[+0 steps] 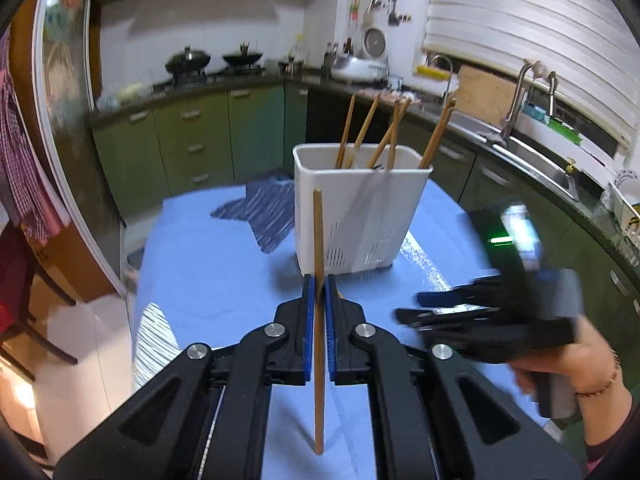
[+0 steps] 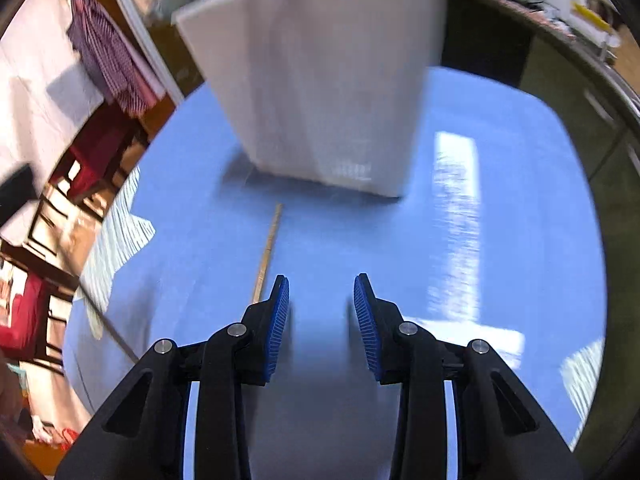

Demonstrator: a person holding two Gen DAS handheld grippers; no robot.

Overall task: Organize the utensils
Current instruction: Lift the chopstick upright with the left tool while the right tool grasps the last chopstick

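Because my left gripper pinches the upright brown wooden chopstick mid-shaft, it may pivot, missing the white slotted plastic caddy at frame centre; right gripper gapes empty.

7 chopsticks, 1 holder, 2 tools

Bright indoor light puts streaked white glare on the blue desk and a soft shadow under the white holder, which is smeared by motion blur in the right wrist view, while fisheye bending curves the cabinets and darkens every corner.
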